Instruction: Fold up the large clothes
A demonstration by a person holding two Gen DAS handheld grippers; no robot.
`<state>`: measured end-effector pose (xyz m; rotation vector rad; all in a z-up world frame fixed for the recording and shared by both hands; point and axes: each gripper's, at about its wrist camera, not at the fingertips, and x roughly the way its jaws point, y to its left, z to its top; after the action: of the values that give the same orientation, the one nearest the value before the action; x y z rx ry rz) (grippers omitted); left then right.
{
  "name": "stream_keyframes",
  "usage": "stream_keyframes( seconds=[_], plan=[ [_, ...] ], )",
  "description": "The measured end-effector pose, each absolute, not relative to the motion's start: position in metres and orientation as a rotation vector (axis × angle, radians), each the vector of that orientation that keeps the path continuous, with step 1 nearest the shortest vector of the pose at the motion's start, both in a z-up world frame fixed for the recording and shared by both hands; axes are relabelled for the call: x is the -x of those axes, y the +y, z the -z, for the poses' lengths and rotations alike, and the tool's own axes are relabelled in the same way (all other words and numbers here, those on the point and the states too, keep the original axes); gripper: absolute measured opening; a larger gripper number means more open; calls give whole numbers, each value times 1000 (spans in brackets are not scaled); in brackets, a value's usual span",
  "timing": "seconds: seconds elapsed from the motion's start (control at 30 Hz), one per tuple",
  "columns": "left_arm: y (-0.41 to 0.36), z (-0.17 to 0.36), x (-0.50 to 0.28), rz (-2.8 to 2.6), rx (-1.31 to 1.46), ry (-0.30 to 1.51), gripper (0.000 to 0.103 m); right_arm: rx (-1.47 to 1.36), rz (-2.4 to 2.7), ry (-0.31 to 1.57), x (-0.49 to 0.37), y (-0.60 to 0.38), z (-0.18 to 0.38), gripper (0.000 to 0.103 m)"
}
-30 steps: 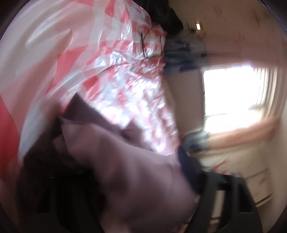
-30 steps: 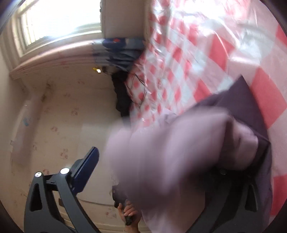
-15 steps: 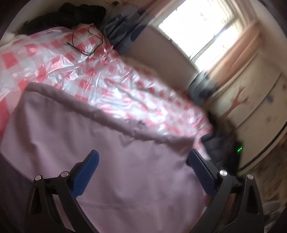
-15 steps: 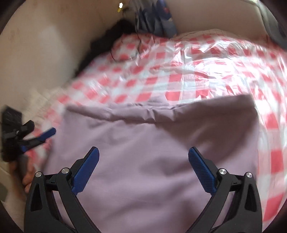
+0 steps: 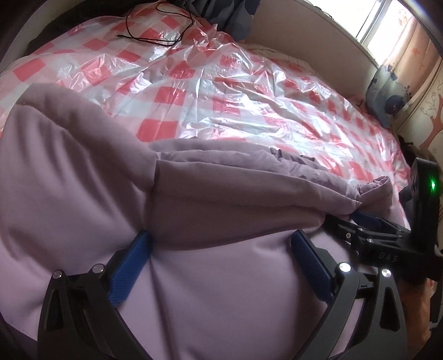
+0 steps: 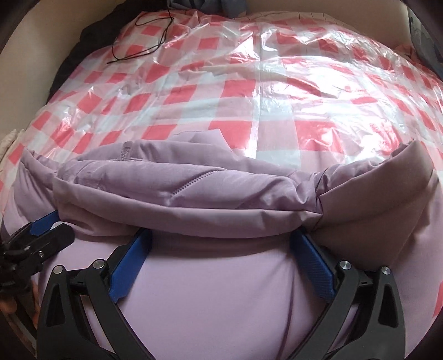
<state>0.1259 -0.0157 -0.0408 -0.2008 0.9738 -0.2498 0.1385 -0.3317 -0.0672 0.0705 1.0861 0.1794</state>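
Note:
A large lilac padded jacket [image 5: 171, 199] lies on the bed, bunched into a thick fold across its middle; it also fills the lower half of the right wrist view [image 6: 210, 193], where its zipper shows. My left gripper [image 5: 221, 238] is open, its blue fingers [image 5: 130, 263] wide apart on the flat near part of the jacket, tips at the fold's edge. My right gripper [image 6: 221, 238] is open the same way. The right gripper also shows in the left wrist view [image 5: 360, 218], and the left one in the right wrist view [image 6: 41, 224].
The bed is covered by a red-and-white checked plastic sheet [image 5: 249, 91] [image 6: 249, 83]. A black cable [image 5: 157, 36] lies at its far end, beside dark clothes [image 5: 221, 13]. A blue pillow [image 5: 387, 97] and a bright window are at the right.
A second ago both grippers held the jacket up in blurred motion. Half a second ago they were open above the spread jacket. Now both are lower, against a bunched fold.

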Motion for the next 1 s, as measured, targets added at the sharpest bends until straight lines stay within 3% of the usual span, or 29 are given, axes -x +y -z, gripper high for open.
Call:
stream_keyframes(
  seconds=[0.23,0.37,0.5,0.7,0.9,1.0],
  plan=[
    [8,-7,-133,219,270,878,95,-13,-222,932,-127,-319,15,97],
    [9,23,-164,194,264,972,95,33,-193,1061,-168,-303,50,97],
    [-4,48,-181,176,219,983,96,-123,-205,1118,-193,-318,79,97],
    [2,50,-177,209,245,979,96,-182,-255,1117,-185,-330,75,97],
    [44,-38,-65,330,393,783,96,-83,-364,918,-58,-340,-32,97],
    [57,-44,3,331,337,719,96,12,-319,888,11,-355,-31,97]
  ],
)
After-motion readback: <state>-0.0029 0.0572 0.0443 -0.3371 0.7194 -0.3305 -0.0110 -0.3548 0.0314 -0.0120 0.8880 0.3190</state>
